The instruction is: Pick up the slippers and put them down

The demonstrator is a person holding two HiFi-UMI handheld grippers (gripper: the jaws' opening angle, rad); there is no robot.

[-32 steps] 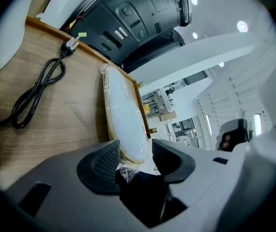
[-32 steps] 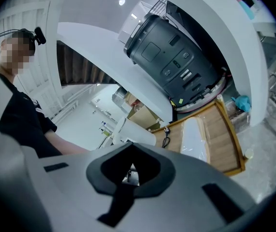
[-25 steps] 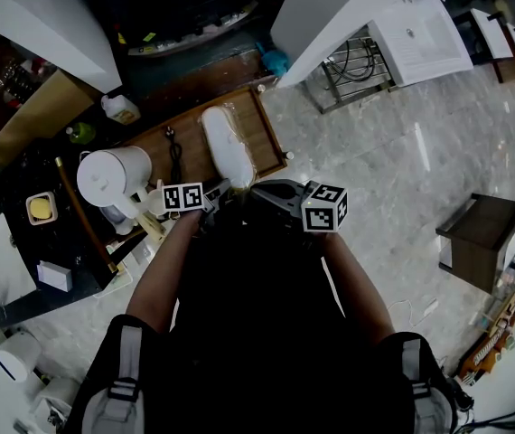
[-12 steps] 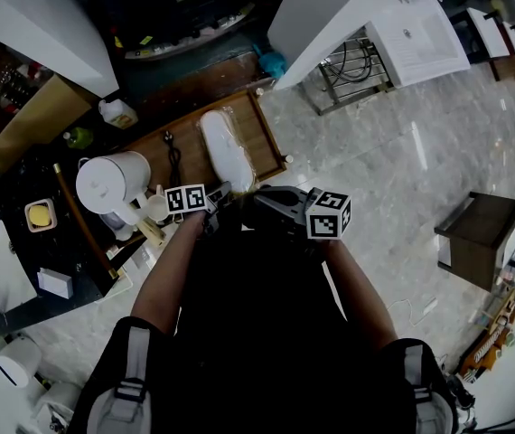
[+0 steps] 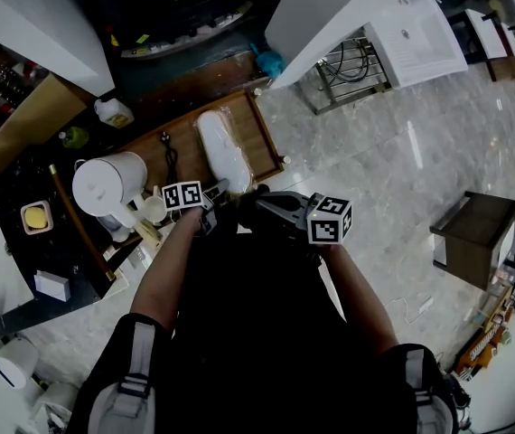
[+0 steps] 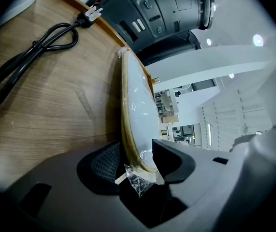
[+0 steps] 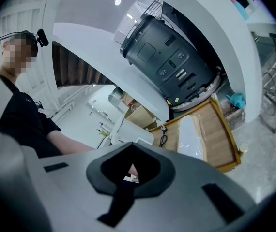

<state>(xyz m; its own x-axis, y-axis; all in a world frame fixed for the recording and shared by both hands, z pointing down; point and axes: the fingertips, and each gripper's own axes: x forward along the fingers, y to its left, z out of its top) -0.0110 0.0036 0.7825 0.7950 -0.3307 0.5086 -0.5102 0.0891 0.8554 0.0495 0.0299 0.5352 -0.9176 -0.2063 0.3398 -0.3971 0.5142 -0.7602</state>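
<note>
Right now the left gripper [image 6: 137, 151] is pinching the near end of the plastic-wrapped slippers [image 6: 139, 105]. Its fingers [image 6: 174, 161] are pressing on either side of the tan-edged white sole, and a crumpled corner of clear wrap is poking out behind them. The slippers are stretching away from the fingers over the wooden tray [image 6: 55, 110], beside a looped black cable [image 6: 36, 42]. The right gripper [image 7: 133, 145] is hovering apart from them, its fingers pressed together on nothing. In the head view, both sets of fingers are fading into dark shadow. Whether the wrap is holding one slipper or a pair is unclear, as is contact with the tray. The cable is running off the picture's left edge.
</note>
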